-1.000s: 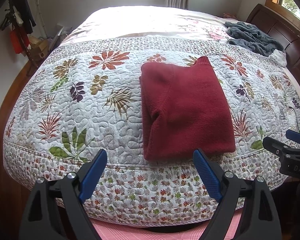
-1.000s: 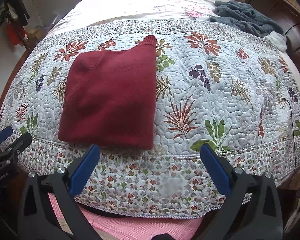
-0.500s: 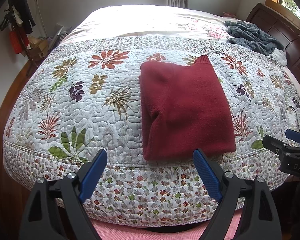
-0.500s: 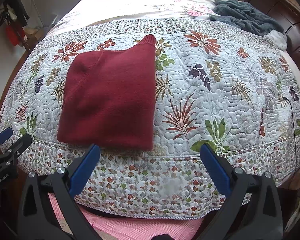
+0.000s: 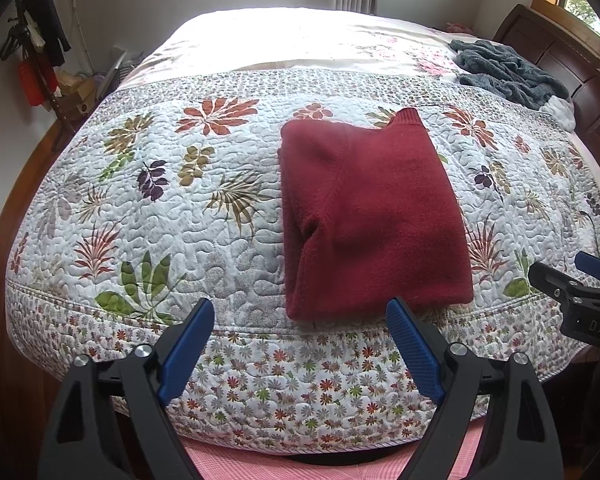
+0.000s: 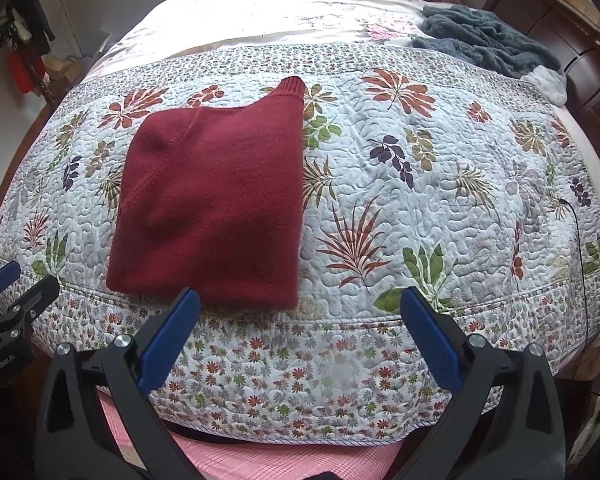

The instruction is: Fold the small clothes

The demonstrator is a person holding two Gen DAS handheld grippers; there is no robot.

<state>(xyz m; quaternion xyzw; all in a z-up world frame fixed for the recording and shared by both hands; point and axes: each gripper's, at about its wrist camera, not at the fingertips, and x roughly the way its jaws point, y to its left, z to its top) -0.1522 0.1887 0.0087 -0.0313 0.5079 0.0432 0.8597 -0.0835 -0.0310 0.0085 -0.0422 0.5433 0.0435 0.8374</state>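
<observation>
A dark red sweater [image 5: 372, 216] [image 6: 216, 208] lies folded into a rectangle on the floral quilt [image 5: 172, 200] [image 6: 420, 184], close to the bed's near edge, with one ribbed cuff poking out at its far corner. My left gripper [image 5: 300, 312] hangs open just off the bed edge, in front of the sweater's near hem, holding nothing. My right gripper [image 6: 300, 300] is open too, level with the sweater's near right corner, and empty. Each gripper shows at the side of the other's view.
A grey fluffy blanket [image 5: 508, 68] [image 6: 488, 40] is heaped at the far right by the dark wooden headboard [image 5: 572, 76]. Pink checked fabric [image 5: 332, 464] shows below the quilt's edge. Clothes hang on a rack [image 5: 36, 40] by the left wall.
Nothing of note has moved; both grippers hold nearly still, open, in front of the folded sweater.
</observation>
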